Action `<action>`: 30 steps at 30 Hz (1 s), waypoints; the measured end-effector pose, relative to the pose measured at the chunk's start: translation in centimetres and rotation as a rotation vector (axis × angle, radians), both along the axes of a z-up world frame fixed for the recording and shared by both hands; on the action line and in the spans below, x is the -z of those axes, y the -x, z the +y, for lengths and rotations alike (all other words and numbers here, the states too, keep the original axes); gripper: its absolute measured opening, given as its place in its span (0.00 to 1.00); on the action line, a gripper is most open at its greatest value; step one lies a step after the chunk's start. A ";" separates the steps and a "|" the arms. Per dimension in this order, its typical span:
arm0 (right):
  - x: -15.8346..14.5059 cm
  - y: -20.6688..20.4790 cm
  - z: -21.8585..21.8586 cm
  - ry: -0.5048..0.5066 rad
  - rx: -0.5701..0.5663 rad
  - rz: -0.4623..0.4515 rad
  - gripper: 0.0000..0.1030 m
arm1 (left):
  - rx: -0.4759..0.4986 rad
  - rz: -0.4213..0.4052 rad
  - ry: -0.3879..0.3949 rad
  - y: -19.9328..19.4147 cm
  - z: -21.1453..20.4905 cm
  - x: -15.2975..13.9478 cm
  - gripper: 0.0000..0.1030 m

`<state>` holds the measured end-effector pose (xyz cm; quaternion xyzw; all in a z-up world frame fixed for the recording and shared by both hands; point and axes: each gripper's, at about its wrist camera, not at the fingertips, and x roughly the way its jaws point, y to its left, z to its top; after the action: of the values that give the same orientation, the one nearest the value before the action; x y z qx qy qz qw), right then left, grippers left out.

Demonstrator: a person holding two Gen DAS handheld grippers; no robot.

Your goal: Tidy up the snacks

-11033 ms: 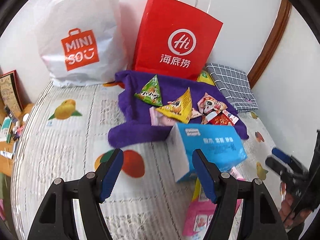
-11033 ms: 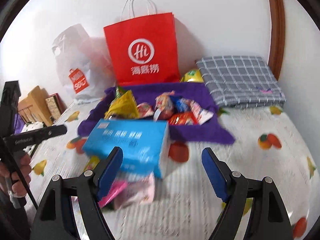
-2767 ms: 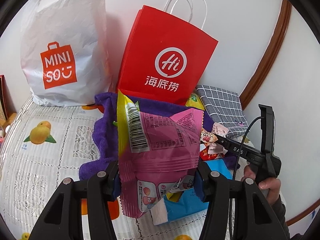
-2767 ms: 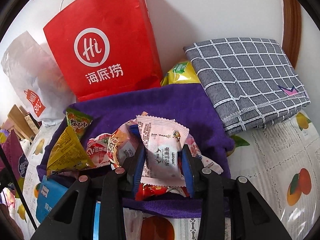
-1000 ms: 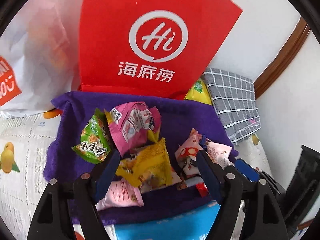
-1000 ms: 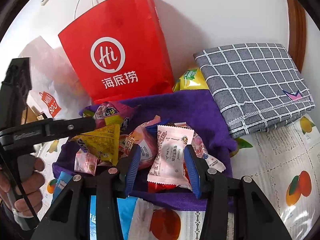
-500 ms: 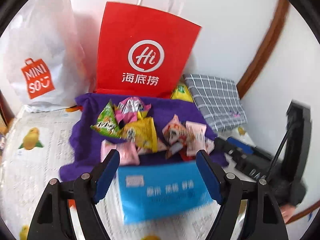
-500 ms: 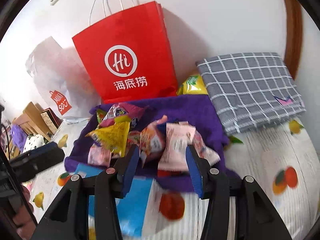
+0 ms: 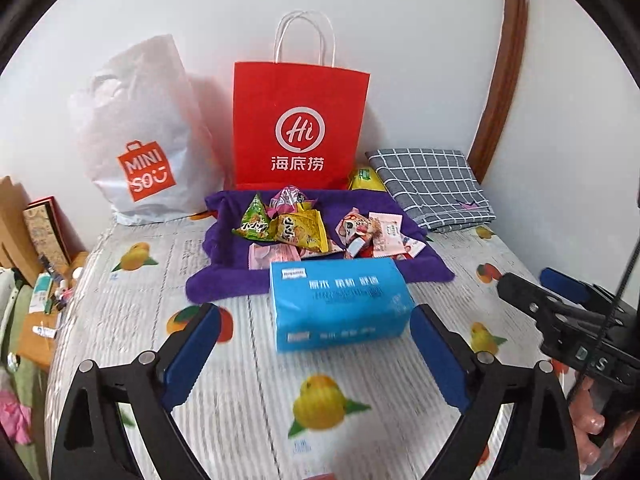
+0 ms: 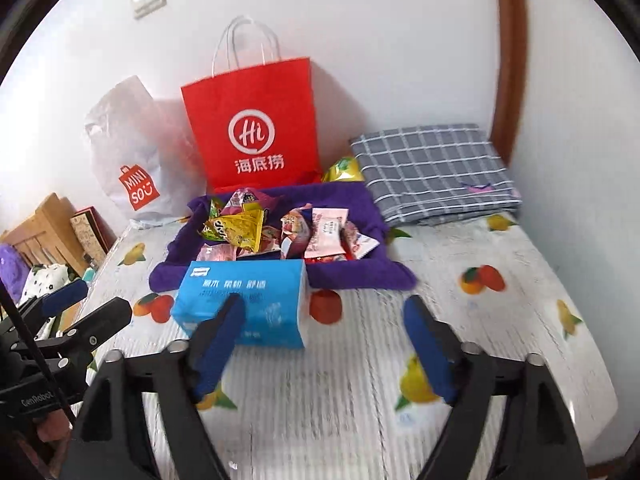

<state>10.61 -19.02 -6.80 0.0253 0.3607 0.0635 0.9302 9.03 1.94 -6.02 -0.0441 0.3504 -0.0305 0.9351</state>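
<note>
Lying heaped on the purple towel [image 9: 224, 276], bright crinkled snack packets [image 9: 298, 230]; both tools gape empty.

Yellow packet [image 9: 365, 179] half hidden behind red paper bag [image 9: 300, 128].

Bright, even daylight, no glare. Red paper bag [image 9: 301, 128] throws soft shadow on wall behind. Fisheye bends wood door frame [image 9: 505, 64]; black vignette at corners. Motion blur on bedsheet [image 10: 328, 392] & blue tissue pack [image 10: 244, 304] in right wrist view; left sharper.
</note>
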 end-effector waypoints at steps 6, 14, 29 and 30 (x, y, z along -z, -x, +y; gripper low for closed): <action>-1.7 5.4 -0.4 0.007 -0.012 -0.019 0.91 | -0.023 -0.044 -0.016 4.3 -1.1 -1.4 0.93; -3.1 9.1 -1.5 0.003 0.026 -0.053 0.92 | -0.022 -0.086 -0.017 7.7 -2.2 -2.9 0.94; -3.6 10.7 -0.9 0.052 0.038 -0.072 0.92 | -0.018 -0.102 -0.045 9.5 -3.2 -3.8 0.94; -3.6 10.8 -0.9 0.054 0.039 -0.072 0.92 | -0.019 -0.102 -0.046 9.6 -3.2 -3.9 0.94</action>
<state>-0.14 -19.88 -3.18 0.0050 0.3282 0.0366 0.9439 -0.57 -1.29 -2.15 -0.0241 0.3027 -0.0159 0.9527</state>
